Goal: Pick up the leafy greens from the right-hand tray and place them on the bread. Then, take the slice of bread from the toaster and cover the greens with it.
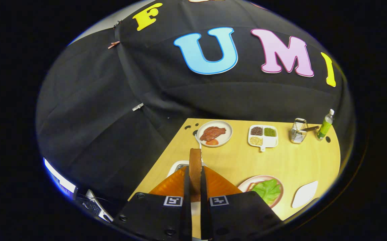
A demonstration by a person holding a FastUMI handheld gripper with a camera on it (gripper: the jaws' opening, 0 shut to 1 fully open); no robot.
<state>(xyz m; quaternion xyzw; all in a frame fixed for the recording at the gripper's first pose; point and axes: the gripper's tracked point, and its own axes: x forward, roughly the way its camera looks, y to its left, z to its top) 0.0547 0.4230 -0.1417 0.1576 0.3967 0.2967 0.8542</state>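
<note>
My gripper (195, 171) is shut on a brown-crusted slice of bread (195, 160), held upright and edge-on between both fingers, its top sticking out past the fingertips. Directly below and slightly left of the fingers is the pale top of the toaster (178, 166), mostly hidden by the gripper. To the right of the fingers, a leafy green (267, 190) lies on a pink-rimmed plate (247, 182); whatever is under the leaf is hidden.
On the wooden table (290, 160), a white tray (305, 194) lies right of the greens plate. Farther back are a white plate of meat (214, 133), a divided dish of seasonings (262, 135), a small metal rack (298, 131) and a green bottle (325, 124).
</note>
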